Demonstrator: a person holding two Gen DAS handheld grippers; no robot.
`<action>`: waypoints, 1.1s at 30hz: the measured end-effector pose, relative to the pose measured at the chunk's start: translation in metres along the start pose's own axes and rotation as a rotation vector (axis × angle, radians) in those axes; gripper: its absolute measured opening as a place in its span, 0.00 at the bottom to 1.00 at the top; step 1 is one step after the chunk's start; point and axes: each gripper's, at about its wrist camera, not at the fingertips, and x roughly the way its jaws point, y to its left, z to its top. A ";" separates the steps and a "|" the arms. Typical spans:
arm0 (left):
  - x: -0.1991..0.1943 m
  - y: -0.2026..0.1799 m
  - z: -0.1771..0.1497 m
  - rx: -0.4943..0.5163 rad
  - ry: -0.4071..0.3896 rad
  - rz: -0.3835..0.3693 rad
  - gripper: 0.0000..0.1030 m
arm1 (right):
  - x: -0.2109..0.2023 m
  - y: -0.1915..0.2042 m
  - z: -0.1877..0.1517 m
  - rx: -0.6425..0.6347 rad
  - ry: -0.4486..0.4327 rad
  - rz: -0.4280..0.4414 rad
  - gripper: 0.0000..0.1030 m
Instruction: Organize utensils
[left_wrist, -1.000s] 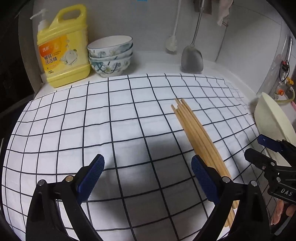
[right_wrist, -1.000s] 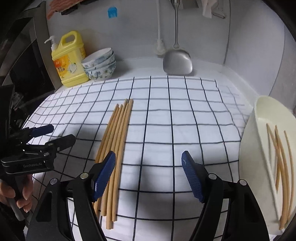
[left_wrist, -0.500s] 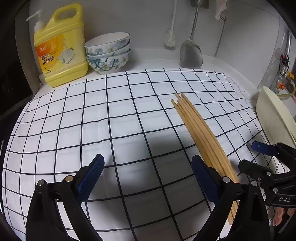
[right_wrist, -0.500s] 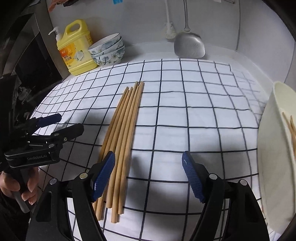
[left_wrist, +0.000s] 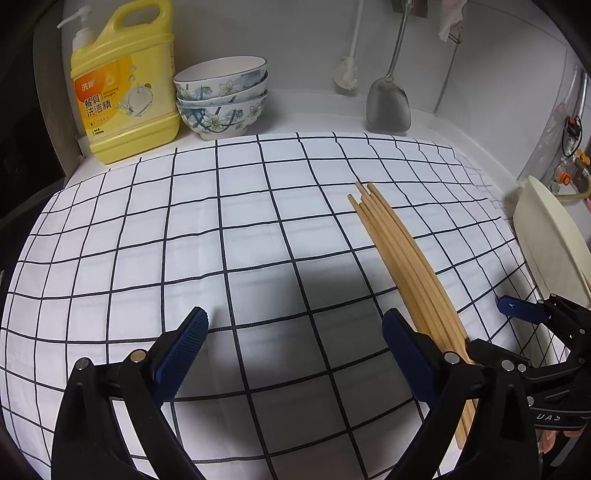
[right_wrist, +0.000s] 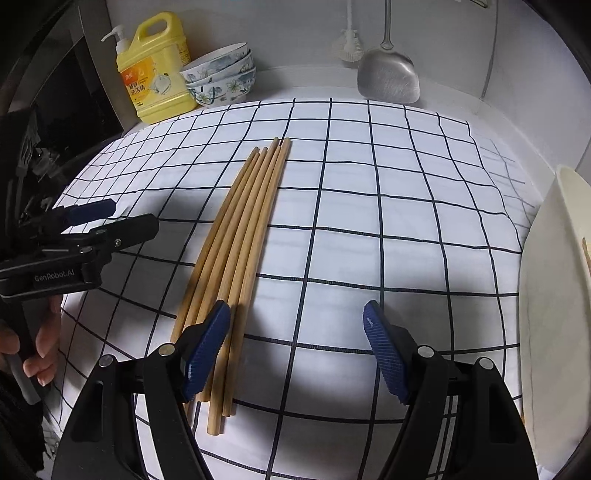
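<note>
Chopsticks are seen in the left wrist view as a tight bundle laid flat on a white cloth with a dark grid, to the right of centre. Their long axis is run from the lower right, near the camera, up and to the left toward the back wall, where the tips are slightly staggered. The near ends are hidden behind the right finger of the left gripper, whose jaws are held wide apart over the cloth with nothing between them. The right gripper is seen at the right edge, partly cut off, with its fingers spread and empty. A cream tray is cropped by the right border. A yellow detergent bottle, stacked floral bowls and a hung metal spatula are found along the back.

In the right wrist view the chopsticks are set left of centre, their length running from the near edge away toward the wall. Part of the near section is covered by the left finger of the right gripper, which is opened wide and grips nothing. The left gripper is shown at the left, apart from the bundle, its jaws parted. Thin sticks in the tray are barely made out at the frame's edge.
</note>
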 end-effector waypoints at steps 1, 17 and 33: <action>0.000 0.000 0.000 0.000 0.001 0.001 0.91 | -0.001 0.001 0.000 -0.011 -0.002 -0.015 0.69; 0.005 -0.005 -0.003 0.022 0.025 0.000 0.91 | 0.001 0.003 -0.002 -0.048 -0.010 -0.120 0.69; 0.018 -0.022 0.007 0.045 0.086 -0.074 0.92 | 0.002 -0.016 0.000 0.002 -0.007 -0.095 0.70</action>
